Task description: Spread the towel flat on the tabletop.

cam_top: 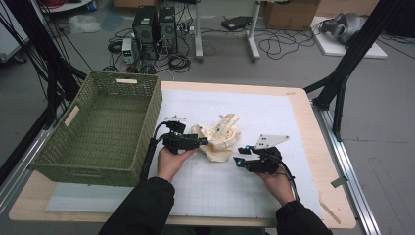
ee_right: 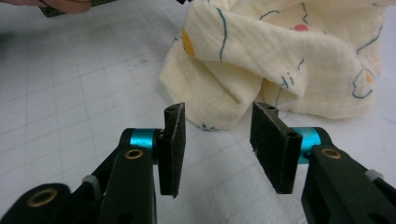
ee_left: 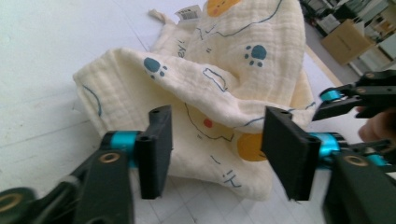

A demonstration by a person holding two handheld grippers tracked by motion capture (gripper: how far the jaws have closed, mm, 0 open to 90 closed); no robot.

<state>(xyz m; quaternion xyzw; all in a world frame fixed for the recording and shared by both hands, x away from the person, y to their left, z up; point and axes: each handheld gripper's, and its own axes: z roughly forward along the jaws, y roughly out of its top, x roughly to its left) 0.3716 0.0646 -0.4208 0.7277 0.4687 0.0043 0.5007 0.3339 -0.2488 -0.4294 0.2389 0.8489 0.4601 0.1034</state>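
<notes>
Cream cloth (ee_left: 219, 93) between left claw (ee_left: 217, 140) (untouched)

A lab: computer towers (cam_top: 155, 29), floor cables (cam_top: 274, 45), black rig frames (cam_top: 342, 73)

Cloth (cam_top: 221, 137): one piece, cream muslin with a crinkled weave, printed with blue paw marks, blue line drawings, orange-yellow discs and small red dots. Condition: crumpled and loosely bunched, not folded flat; several layers overlap, with one thick fold lying across the top. A small white label (ee_left: 189, 11) shows at the far edge in the left gripper view. Position: lying on the white gridded tabletop (cam_top: 274, 117), near its middle, just right of the green basket (cam_top: 100, 127).
</notes>
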